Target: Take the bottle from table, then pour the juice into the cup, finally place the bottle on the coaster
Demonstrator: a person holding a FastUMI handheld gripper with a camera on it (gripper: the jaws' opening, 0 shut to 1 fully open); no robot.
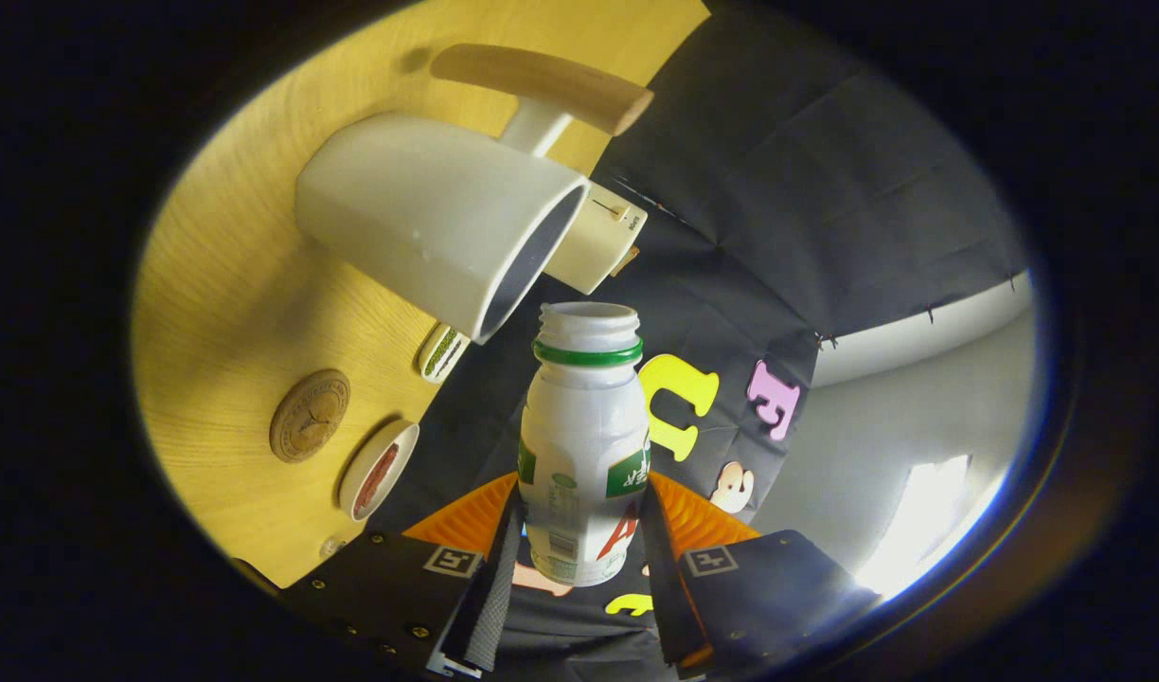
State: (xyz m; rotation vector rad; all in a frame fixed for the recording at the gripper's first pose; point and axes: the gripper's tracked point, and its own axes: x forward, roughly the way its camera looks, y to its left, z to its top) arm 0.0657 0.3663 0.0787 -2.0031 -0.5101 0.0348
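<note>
One bottle (584, 445), one cup (428, 218), one coaster (309, 415).

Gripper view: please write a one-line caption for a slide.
Tongs shut on an uncapped bottle, tilted toward the white cup on the wooden table; coaster waits nearby.

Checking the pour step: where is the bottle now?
In the gripper view, the bottle is clamped between the fingers, its open mouth just short of the white cup's rim.

Yellow wooden table (220, 284), black cloth wall (807, 189), bright window (930, 511)
</note>
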